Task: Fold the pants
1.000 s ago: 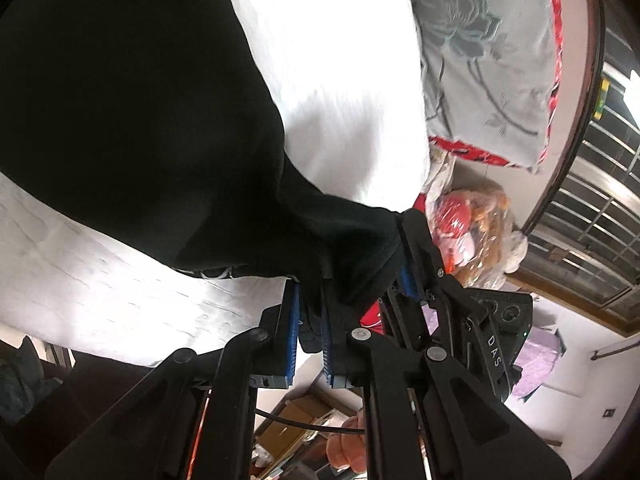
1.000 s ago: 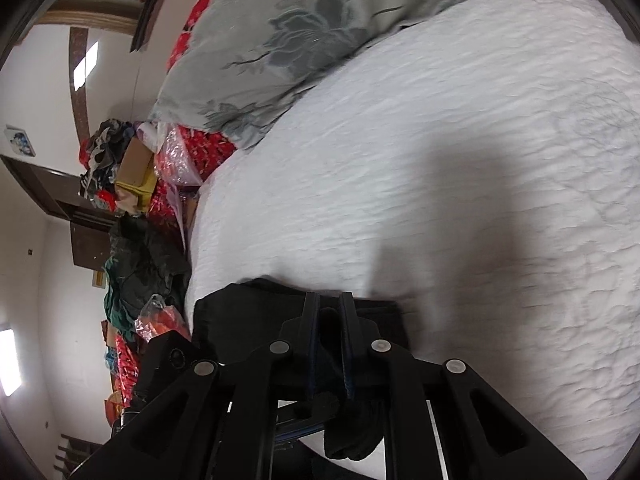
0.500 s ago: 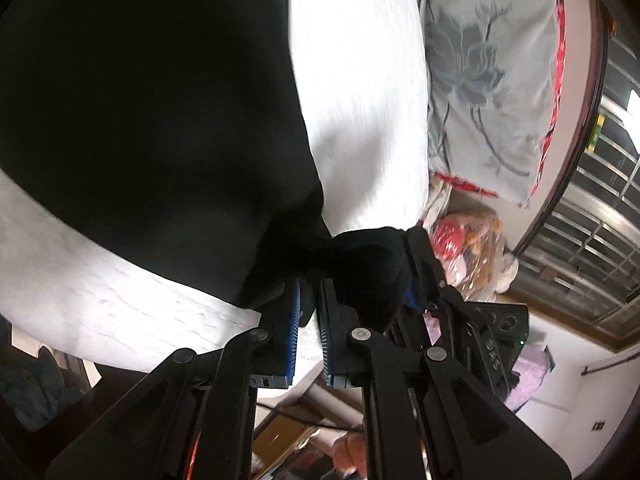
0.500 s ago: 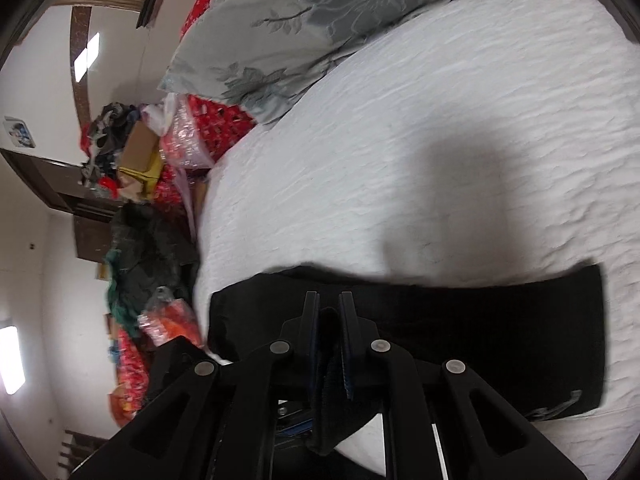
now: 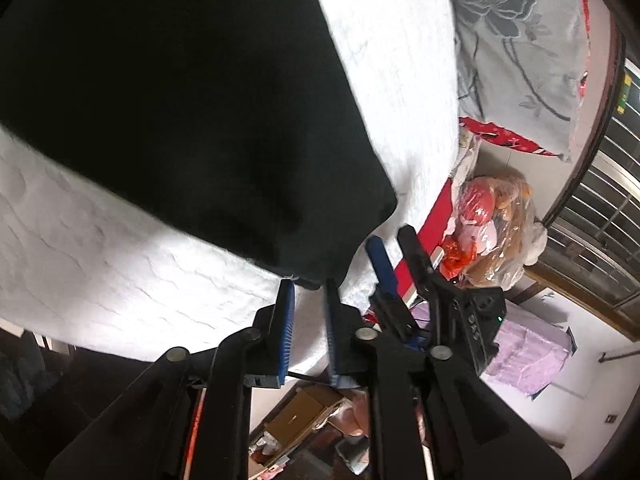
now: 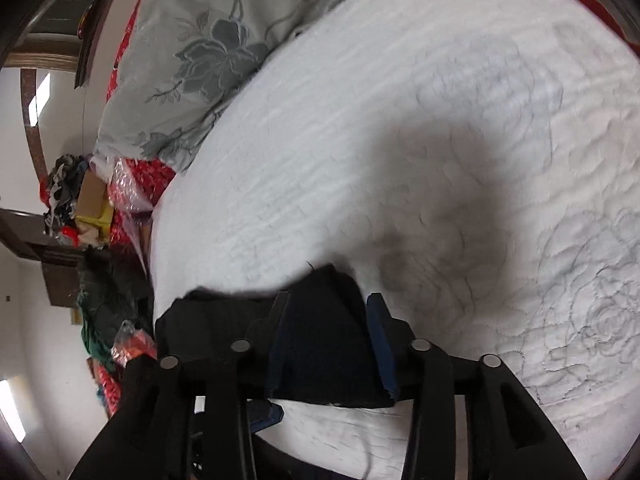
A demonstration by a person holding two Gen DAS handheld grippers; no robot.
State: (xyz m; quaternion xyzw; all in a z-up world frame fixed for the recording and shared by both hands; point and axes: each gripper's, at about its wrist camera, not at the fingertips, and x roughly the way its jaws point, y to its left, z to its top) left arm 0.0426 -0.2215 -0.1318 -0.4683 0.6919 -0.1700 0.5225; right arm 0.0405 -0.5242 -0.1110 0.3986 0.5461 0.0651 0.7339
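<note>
The black pants point(image 5: 168, 100) lie flat on the white quilted bed point(image 5: 100, 280), filling the upper left of the left wrist view. My left gripper point(image 5: 309, 282) is open, its blue pads just at the pants' near corner, holding nothing. The right gripper point(image 5: 390, 240) shows beside it, also open. In the right wrist view a corner of the pants point(image 6: 324, 344) lies between the spread fingers of my right gripper point(image 6: 326, 298), which is open and does not pinch the cloth.
A grey floral pillow point(image 6: 208, 44) lies at the head of the bed point(image 6: 440, 120). Beside the bed are plastic bags with red and orange things point(image 5: 492, 232), a cardboard box point(image 5: 304, 416), a pile of clothes point(image 6: 104, 300) and a barred window point(image 5: 600, 216).
Both grippers were shut on the pants' edge and have opened, letting the cloth drop flat on the bed. The pants now lie spread out.
</note>
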